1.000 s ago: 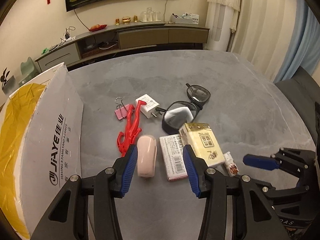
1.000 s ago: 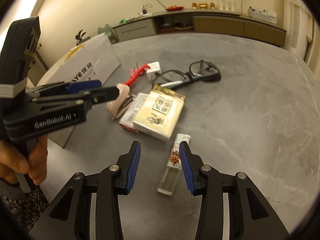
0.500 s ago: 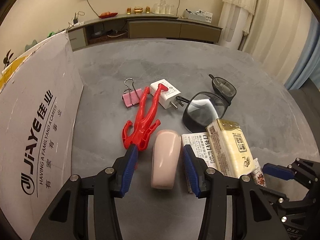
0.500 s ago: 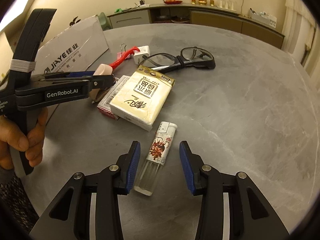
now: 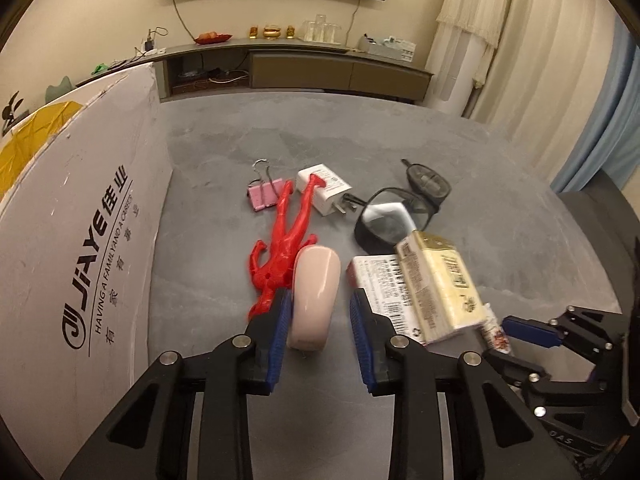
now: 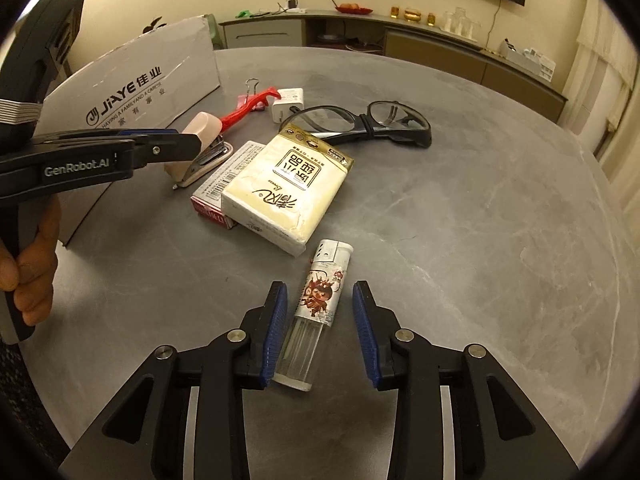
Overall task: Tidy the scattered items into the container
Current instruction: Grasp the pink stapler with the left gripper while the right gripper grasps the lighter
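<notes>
So, left wrist view: nothing visibly packed yet. Left hand-held gripper (image 5: 318,330) is spread open with the pink stapler (image 5: 314,298) between its fingers; left pad looks touching or nearly, right pad apart, so not gripped. Stapler sits on the table (image 5: 400,140), just beside the red figure (image 5: 286,240). Pink clip (image 5: 262,196) and white charger (image 5: 326,192) lie at the figure's far end, glasses (image 5: 400,216) to their right. Tissue pack (image 5: 438,284) overlaps a flat red-edged box (image 5: 378,280). Cardboard box (image 5: 80,248), the likely container, stands along the left, well within reach; its inside mostly hidden, only yellow lining at the top. Right hand-held gripper (image 5: 520,328) shows at the right edge, by the lighter.

Right wrist view: right hand-held gripper (image 6: 320,330) also open, straddling the lighter (image 6: 316,312) lying flat on the table (image 6: 480,200); lighter closer to the left pad, clear gap to the right one. A hand (image 6: 32,256) holds the left tool over the stapler (image 6: 202,148). Tissue pack (image 6: 290,184), glasses (image 6: 360,122), cardboard box (image 6: 132,84) all still out.

My read: early stage, two grasps lined up, all eight items left.

Surface: grey stone-look tabletop, matte, mottled. Room: cream walls, low TV cabinet with trinkets, curtains at right, warm light.
</notes>
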